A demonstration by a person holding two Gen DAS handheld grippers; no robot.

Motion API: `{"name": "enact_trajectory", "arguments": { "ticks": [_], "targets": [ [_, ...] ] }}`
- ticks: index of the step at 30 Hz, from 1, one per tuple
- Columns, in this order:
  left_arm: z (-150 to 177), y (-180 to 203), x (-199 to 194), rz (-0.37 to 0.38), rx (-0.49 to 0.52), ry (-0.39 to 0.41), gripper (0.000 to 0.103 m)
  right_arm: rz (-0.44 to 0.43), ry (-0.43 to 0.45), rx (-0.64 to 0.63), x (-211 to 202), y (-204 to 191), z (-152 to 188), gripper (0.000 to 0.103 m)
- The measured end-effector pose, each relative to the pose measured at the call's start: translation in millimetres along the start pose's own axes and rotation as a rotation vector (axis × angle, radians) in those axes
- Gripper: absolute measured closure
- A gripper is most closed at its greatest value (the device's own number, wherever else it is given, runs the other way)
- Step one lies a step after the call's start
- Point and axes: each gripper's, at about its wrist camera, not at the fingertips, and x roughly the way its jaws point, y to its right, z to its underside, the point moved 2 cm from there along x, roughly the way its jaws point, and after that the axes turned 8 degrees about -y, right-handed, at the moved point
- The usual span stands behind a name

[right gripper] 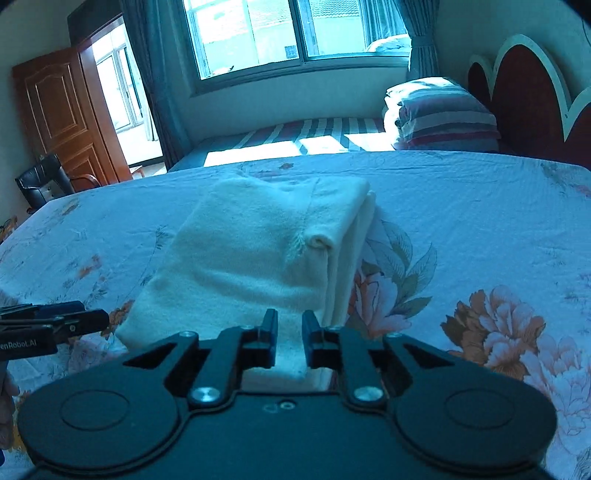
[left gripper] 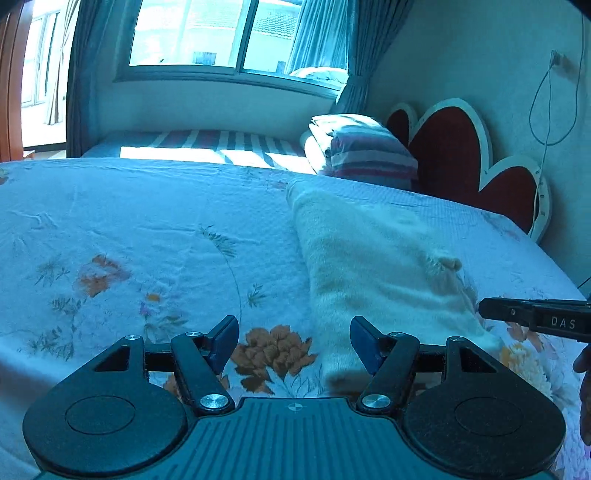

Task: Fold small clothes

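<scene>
Right wrist view: cream knit (right gripper: 251,254), soft, light, folded mid-bed (right gripper: 480,206); grasp near-edge corners; right tongs (right gripper: 290,328) slightly parted, left tongs (left gripper: 293,339) released, both empty.

Big bed with a pale blue flowery sheet (right gripper: 480,206), orange and pink blooms printed near. Far behind, a second bed with a red and white striped cover (right gripper: 317,129), sun across it. Stack of folded striped quilts (right gripper: 443,118) far right. Red headboard with white scalloped edge (right gripper: 524,85) beside it. Wide window (right gripper: 295,29), blue curtains (right gripper: 421,44). Brown wooden door (right gripper: 55,110) and black chair (right gripper: 44,177) far left.
</scene>
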Motion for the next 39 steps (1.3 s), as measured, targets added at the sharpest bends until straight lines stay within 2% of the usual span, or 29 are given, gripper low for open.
{"name": "enact_trajectory", "arguments": {
  "ticks": [2, 3, 4, 5, 8, 10, 13, 14, 16, 17, 19, 21, 23, 25, 26, 27, 29, 30, 31, 33, 35, 37, 39],
  "targets": [
    [-8, 2, 16, 0.020, 0.013, -0.021, 0.037, 0.023, 0.009, -0.003, 4, -4, -3, 0.087],
    [-10, 4, 30, 0.017, 0.033, -0.076, 0.037, 0.039, -0.011, -0.009, 13, -6, -5, 0.086],
    [-10, 5, 42, 0.022, 0.054, -0.136, 0.037, 0.065, -0.043, -0.016, 23, -7, -4, 0.085],
    [-12, 4, 46, 0.040, 0.060, -0.153, 0.037, 0.111, -0.106, -0.024, 36, -6, -1, 0.084],
    [-31, 0, 34, 0.036, 0.063, -0.068, 0.037, 0.113, -0.106, -0.035, 31, -7, -5, 0.085],
    [-43, -4, 37, 0.056, 0.027, -0.038, 0.037, 0.103, -0.023, -0.042, 18, -6, -17, 0.084],
    [-61, -5, 58, 0.029, 0.017, -0.037, 0.037, 0.113, 0.048, -0.038, 24, 1, -44, 0.084],
    [-66, -8, 64, 0.023, 0.001, -0.044, 0.037, 0.129, 0.060, -0.050, 29, 3, -53, 0.081],
    [-70, -14, 70, 0.032, -0.035, -0.059, 0.037, 0.193, 0.059, -0.021, 42, 12, -71, 0.067],
    [-72, -16, 73, 0.037, -0.041, -0.069, 0.037, 0.167, 0.044, 0.018, 48, 21, -76, 0.051],
    [-73, -17, 80, 0.018, -0.021, -0.073, 0.037, 0.092, 0.007, 0.075, 57, 33, -79, 0.053],
    [-74, -18, 88, 0.013, -0.019, -0.068, 0.037, 0.031, -0.006, 0.083, 63, 35, -77, 0.060],
    [-75, -19, 102, -0.015, -0.018, -0.104, 0.037, -0.009, -0.054, 0.090, 76, 35, -76, 0.063],
    [-75, -18, 108, -0.010, -0.027, -0.108, 0.036, 0.022, -0.100, 0.086, 91, 38, -75, 0.081],
    [-76, -16, 106, -0.015, -0.001, -0.098, 0.036, -0.001, -0.085, 0.086, 90, 40, -74, 0.089],
    [-76, -12, 105, -0.025, 0.026, -0.090, 0.036, 0.013, -0.074, 0.060, 85, 38, -75, 0.091],
    [-74, -5, 109, -0.057, 0.069, -0.094, 0.033, 0.044, -0.028, 0.001, 71, 34, -74, 0.092],
    [-74, -5, 111, -0.065, 0.062, -0.095, 0.027, 0.041, -0.027, 0.006, 68, 36, -72, 0.092],
    [-77, -8, 113, -0.081, 0.048, -0.107, 0.017, 0.046, -0.069, 0.017, 77, 39, -68, 0.092],
    [-86, -14, 109, -0.075, 0.028, -0.115, 0.016, 0.061, -0.072, 0.021, 84, 41, -65, 0.091],
    [-94, -16, 95, -0.098, 0.038, -0.041, 0.016, 0.062, -0.077, 0.040, 80, 43, -70, 0.085],
    [-104, -18, 92, -0.097, 0.029, 0.004, 0.016, 0.087, 0.006, 0.050, 62, 46, -76, 0.078],
    [-115, -19, 102, -0.103, 0.007, 0.011, 0.016, 0.063, 0.074, 0.056, 54, 50, -87, 0.082]
  ]
}}
